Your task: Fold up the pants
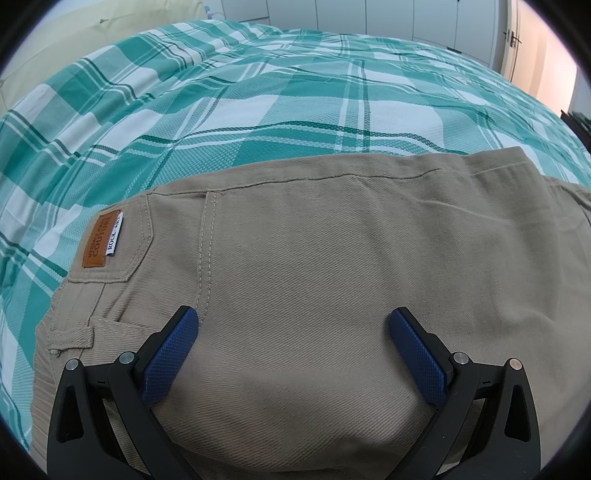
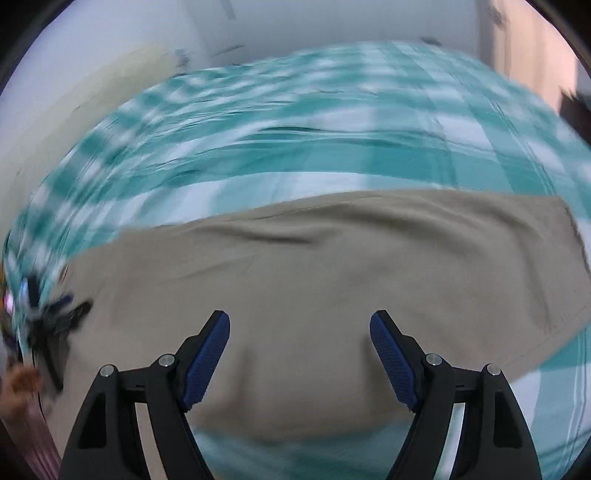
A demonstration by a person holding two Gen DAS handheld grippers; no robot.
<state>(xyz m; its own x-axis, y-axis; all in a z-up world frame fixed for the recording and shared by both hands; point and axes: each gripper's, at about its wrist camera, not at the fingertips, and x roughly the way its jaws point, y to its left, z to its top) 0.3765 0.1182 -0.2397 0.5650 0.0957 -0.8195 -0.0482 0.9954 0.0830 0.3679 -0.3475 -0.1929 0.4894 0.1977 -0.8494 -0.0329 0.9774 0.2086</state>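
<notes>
Khaki pants lie flat on the bed, waistband end to the left, with a brown leather patch by the back pocket. My left gripper is open, its blue pads spread just above the seat of the pants, holding nothing. In the blurred right wrist view the pants stretch across the frame as a leg section. My right gripper is open over that cloth near its front edge, holding nothing. The other gripper shows as a dark blur at the far left.
The bed carries a teal and white plaid cover that reaches far behind the pants. White cupboards stand beyond the bed. A cream headboard or wall panel is at the back left.
</notes>
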